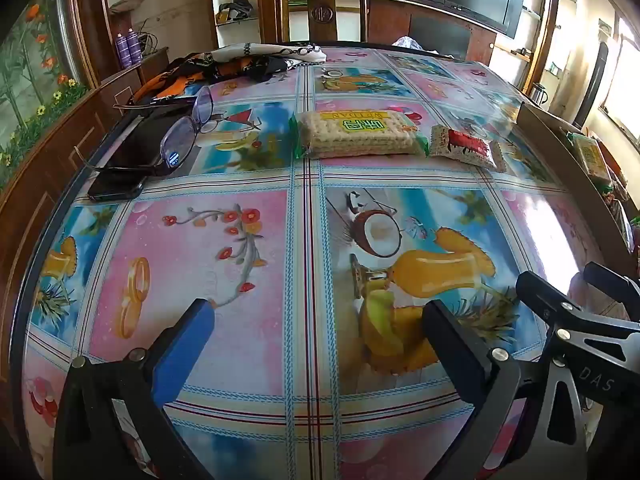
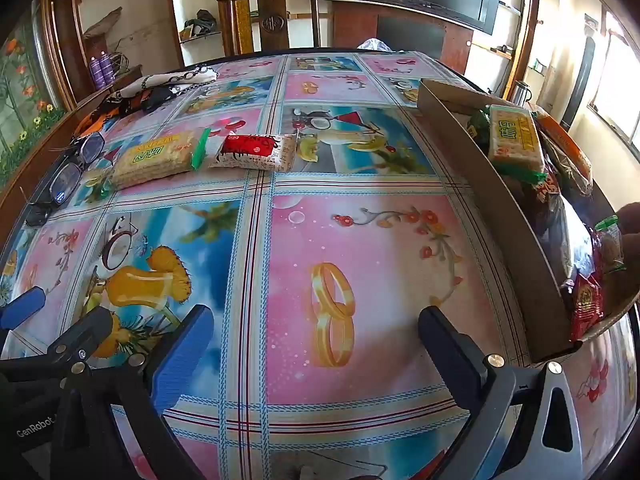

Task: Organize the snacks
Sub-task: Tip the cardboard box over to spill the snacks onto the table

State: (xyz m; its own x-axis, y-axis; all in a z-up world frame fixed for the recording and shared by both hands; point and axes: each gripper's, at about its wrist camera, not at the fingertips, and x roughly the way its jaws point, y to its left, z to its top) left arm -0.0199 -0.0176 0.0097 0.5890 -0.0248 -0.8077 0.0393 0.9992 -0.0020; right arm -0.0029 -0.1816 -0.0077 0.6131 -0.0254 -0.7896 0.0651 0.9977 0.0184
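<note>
A cracker pack with green ends (image 1: 356, 134) (image 2: 156, 156) lies on the table's far half. Beside it lies a smaller red-and-white snack pack (image 1: 466, 147) (image 2: 256, 152). A cardboard box (image 2: 500, 184) (image 1: 560, 148) at the right edge holds several snack packs, with another cracker pack (image 2: 514, 140) on top. My left gripper (image 1: 316, 320) is open and empty above the near table. My right gripper (image 2: 316, 326) is open and empty, left of the box. Both are well short of the loose packs.
Glasses (image 1: 180, 136) (image 2: 72, 168) rest on a black phone (image 1: 120, 172) at the table's left. Patterned cloth (image 1: 224, 62) lies at the far left. A wooden chair (image 1: 320, 4) stands behind the table. The tablecloth (image 2: 360, 232) is glossy and printed.
</note>
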